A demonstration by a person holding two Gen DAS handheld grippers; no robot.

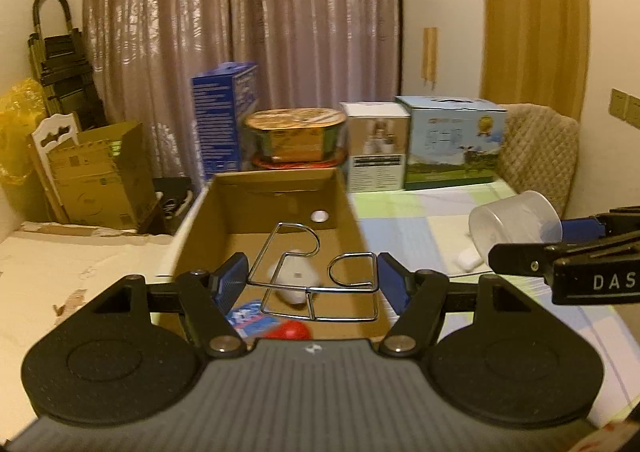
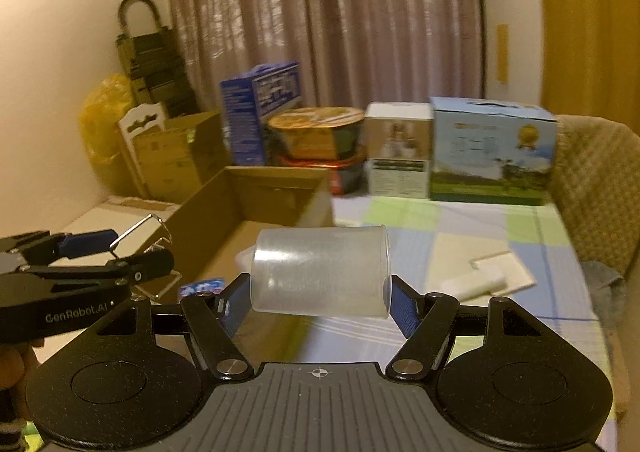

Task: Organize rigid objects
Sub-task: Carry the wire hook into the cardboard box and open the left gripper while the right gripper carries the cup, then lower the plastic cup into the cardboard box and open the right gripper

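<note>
A dim, curtained room, a table under a pastel checked cloth [image 2: 460, 236], and a row of cartons lined up along the back edge — that is the stage. Front and centre, an open cardboard box [image 1: 280, 187] is sitting on the table, already holding a white lump, a red ball [image 1: 290, 330] and a blue-printed packet [image 1: 248, 318].

The left gripper [image 1: 310, 278] is hanging over the box mouth, its blue pads pressing on either side of a bent wire rack [image 1: 316, 284], so those jaws are clamped on the wire. The rack is lying roughly flat, long axis running side to side across the fingers, its hooked loops reaching away toward the far wall of the box.

Over on the right, the right gripper [image 2: 316, 302] is squeezing a translucent plastic cup [image 2: 320, 272] end to end; jaws closed on it. The cup is lying on its side, long axis straight across the fingers, rim to the right, base to the left, hovering just beside the box's near corner above the cloth.

This looks like the drop-off step for both items. Next move, by my reckoning: lowering the rack into the box clear of the lump, letting go, then swinging the cup left over the opening.
</note>
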